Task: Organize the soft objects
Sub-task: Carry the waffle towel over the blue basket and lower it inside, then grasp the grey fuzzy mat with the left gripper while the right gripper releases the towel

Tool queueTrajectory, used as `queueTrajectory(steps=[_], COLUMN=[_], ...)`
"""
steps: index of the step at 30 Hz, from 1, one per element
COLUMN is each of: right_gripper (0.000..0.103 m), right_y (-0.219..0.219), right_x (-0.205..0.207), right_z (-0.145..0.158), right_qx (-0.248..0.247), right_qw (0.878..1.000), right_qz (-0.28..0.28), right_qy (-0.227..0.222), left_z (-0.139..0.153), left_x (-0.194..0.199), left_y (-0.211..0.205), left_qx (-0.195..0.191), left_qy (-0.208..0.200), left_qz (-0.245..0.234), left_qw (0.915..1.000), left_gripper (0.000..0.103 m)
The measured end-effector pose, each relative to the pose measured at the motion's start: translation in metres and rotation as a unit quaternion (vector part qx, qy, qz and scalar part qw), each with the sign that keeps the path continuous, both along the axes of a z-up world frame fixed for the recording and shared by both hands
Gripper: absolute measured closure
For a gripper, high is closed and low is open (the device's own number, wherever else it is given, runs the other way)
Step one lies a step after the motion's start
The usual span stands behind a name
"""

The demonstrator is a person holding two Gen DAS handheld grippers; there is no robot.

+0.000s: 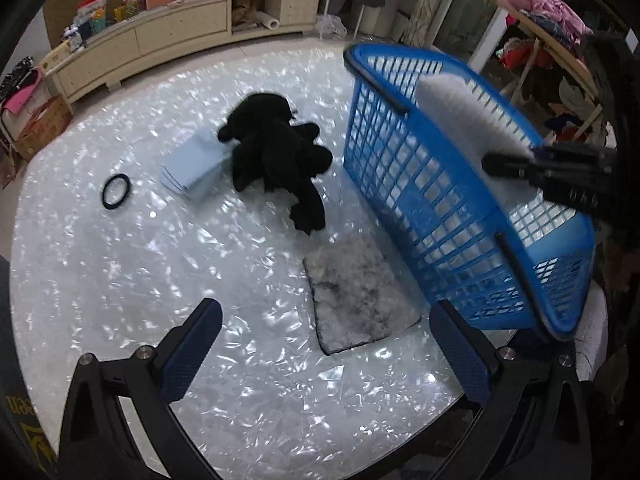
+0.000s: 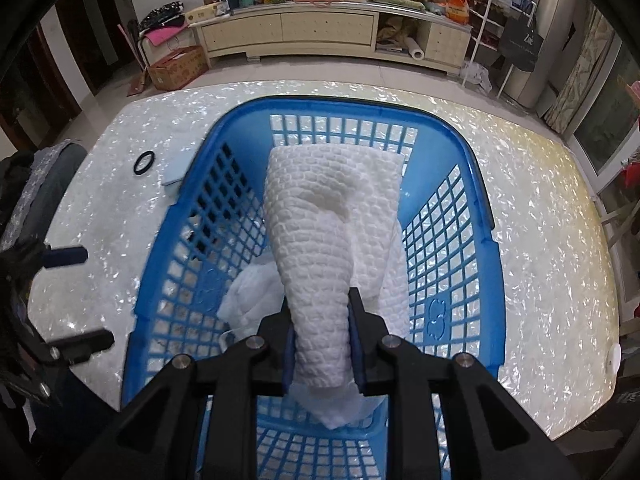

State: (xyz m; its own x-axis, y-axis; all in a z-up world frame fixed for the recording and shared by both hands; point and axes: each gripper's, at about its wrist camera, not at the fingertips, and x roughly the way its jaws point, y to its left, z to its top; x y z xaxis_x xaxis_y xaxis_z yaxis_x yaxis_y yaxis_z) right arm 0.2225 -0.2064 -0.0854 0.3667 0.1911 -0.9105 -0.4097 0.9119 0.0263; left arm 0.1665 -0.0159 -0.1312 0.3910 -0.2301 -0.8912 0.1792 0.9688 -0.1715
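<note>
My right gripper (image 2: 322, 332) is shut on a white textured towel (image 2: 328, 224) and holds it over the blue plastic basket (image 2: 160, 280); the towel hangs into the basket. In the left wrist view the towel (image 1: 460, 112) and the right gripper (image 1: 508, 164) show above the basket (image 1: 420, 184). My left gripper (image 1: 326, 344) is open and empty above the table. A black plush toy (image 1: 280, 152), a folded light blue cloth (image 1: 196, 168) and a grey fuzzy mat (image 1: 356, 296) lie on the table left of the basket.
A black ring (image 1: 116, 191) lies on the white shimmering table (image 1: 120, 280), left of the blue cloth. A long cream cabinet (image 2: 320, 32) with clutter stands beyond the table. A cardboard box (image 2: 178, 66) sits on the floor.
</note>
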Motion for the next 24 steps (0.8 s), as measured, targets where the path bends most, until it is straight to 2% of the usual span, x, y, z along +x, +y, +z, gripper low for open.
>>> queueTrajectory(steps=[8,14,21,24], right_gripper=[0.081,0.081,0.08,0.08], right_y=[0.0,-0.006,-0.012,-0.013], right_x=[0.007,0.013,0.021,0.022], right_z=[-0.005,-0.008,-0.006,-0.006], right_qx=[-0.043,-0.045,-0.035,-0.034], right_qw=[0.999,0.999,0.999,0.999], right_qz=[0.007,0.012,0.013,0.012], right_qy=[0.005,0.015,0.019,0.019], left_z=[-0.046,-0.072,-0.076,-0.077], left_x=[0.012,0.019,0.026,0.024], left_y=[-0.005,-0.006,-0.021,-0.036], left_qx=[0.004,0.007,0.051,0.073], left_qy=[0.04,0.057,0.051,0.048], left_qz=[-0.004,0.001,0.0,-0.015], left_qw=[0.9992,0.9984,0.9974,0.9961], left_gripper=[0.0,0.0,0.0,0.005])
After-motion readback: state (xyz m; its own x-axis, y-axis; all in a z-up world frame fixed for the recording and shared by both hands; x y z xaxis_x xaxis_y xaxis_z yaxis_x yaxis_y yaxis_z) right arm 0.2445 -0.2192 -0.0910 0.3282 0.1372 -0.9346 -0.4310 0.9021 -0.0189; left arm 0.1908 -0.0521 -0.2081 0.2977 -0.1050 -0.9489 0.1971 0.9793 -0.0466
